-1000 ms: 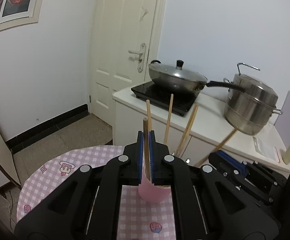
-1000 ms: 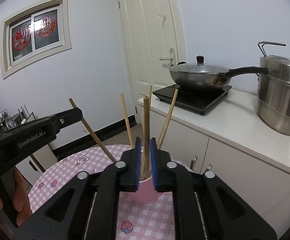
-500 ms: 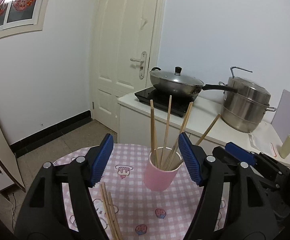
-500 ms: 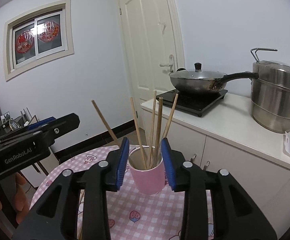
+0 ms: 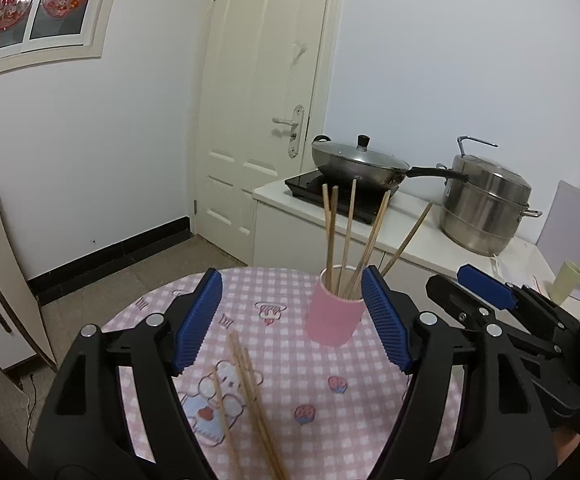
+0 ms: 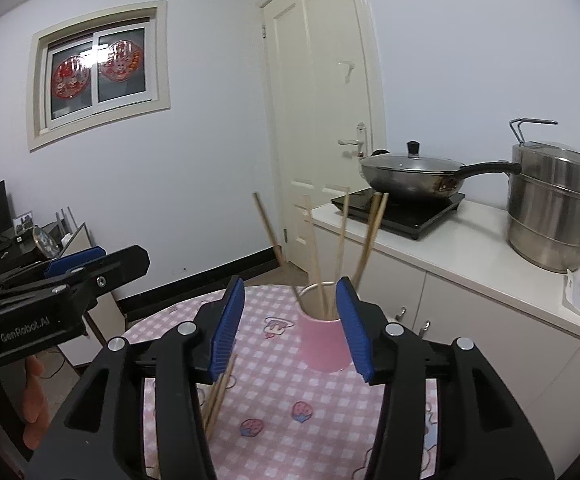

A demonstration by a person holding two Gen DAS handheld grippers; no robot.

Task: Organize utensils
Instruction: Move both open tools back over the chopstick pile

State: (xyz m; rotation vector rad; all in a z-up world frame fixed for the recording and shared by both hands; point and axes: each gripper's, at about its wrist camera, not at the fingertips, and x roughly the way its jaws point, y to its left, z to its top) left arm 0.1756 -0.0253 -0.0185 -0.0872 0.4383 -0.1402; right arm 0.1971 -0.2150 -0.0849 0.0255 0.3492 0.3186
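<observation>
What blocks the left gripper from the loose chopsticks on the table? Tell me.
Nothing visible does. The left gripper is open above the loose chopsticks, which lie flat on the table with the pink cup off to the side beyond them.

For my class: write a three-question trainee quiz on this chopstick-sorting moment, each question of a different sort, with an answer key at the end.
1. True or false: the left gripper is clamped on a chopstick.
2. Multiple choice: where do the loose chopsticks lie? A) on the checked tablecloth, in front of the pink cup; B) on the counter beside the wok; C) inside the steel steamer pot.
3. Fill in: the chopsticks in the cup stand with their free ends pointing ____.

Key: 1 false, both the left and the right gripper are open and hold nothing. 2 A. 3 up, fanned apart.
</observation>
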